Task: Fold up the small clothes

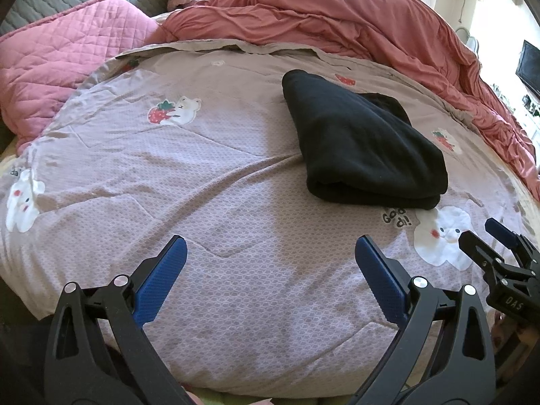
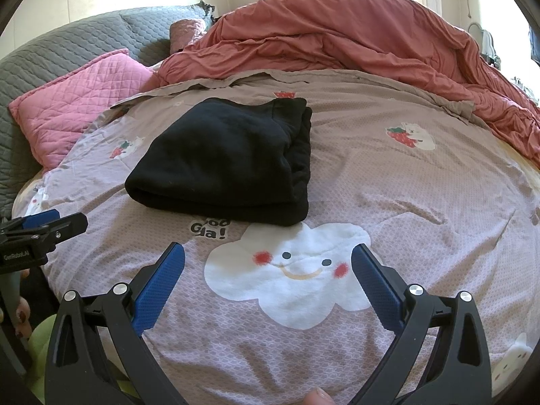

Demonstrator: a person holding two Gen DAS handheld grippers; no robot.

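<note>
A folded black fleece garment is lying on the bed, on top of a mauve patterned quilt cover printed with strawberries, bears and white smiling clouds. It is resting in a thick, layered bundle with its rounded fold facing the cameras, and in the right wrist view its near edge is sitting just behind the large white cloud print and the black lettering beside it.

The left hand-held gripper is hovering above bare quilt cover, its blue-padded fingers spread wide apart and gripping nothing; the garment is lying ahead of it and to its right, apart from both fingers. The right hand-held gripper is likewise standing with its fingers spread wide, framing the cloud print, with the garment ahead and slightly to its left, untouched.

Behind the quilt cover a rumpled salmon-red duvet is heaped across the far side of the bed, with a pink quilted pillow and a grey quilted headboard to the left.
</note>
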